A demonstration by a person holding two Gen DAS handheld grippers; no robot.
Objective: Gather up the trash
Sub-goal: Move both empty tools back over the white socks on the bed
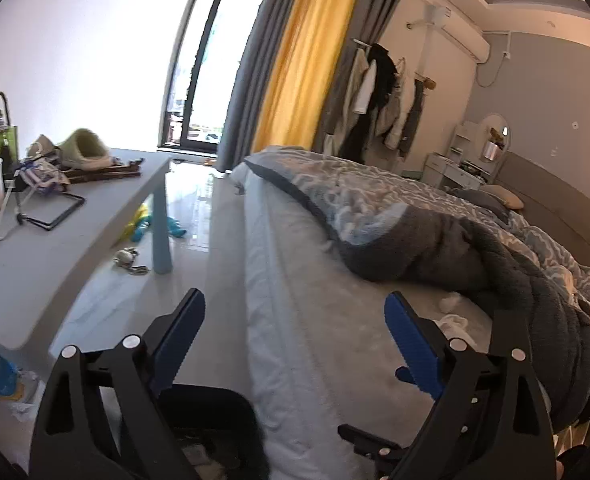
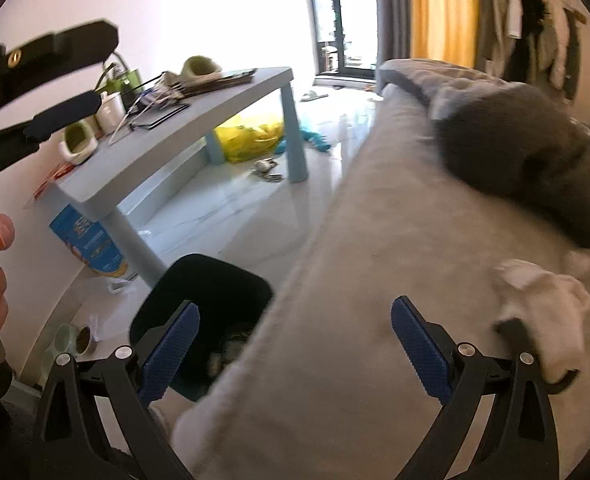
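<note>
Right wrist view: right gripper [image 2: 295, 344] is hanging over the bed [image 2: 355, 280], jaws spread wide, gripping nothing.
Left gripper [image 1: 295, 336]: jaws are standing wide and empty above the bed's edge.
Trash: white crumpled tissues [image 2: 543, 292] are lying on the bed, beside the grey blanket [image 2: 515, 152].
Bin [image 2: 207, 300]: black, sitting on the floor against the bed.

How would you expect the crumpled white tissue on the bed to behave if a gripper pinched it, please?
The crumpled white tissue looks soft and wadded, so it would probably squash rather than resist. It seems light, likely lifting easily. Resting loose on the mattress, it may slide if nudged.
</note>
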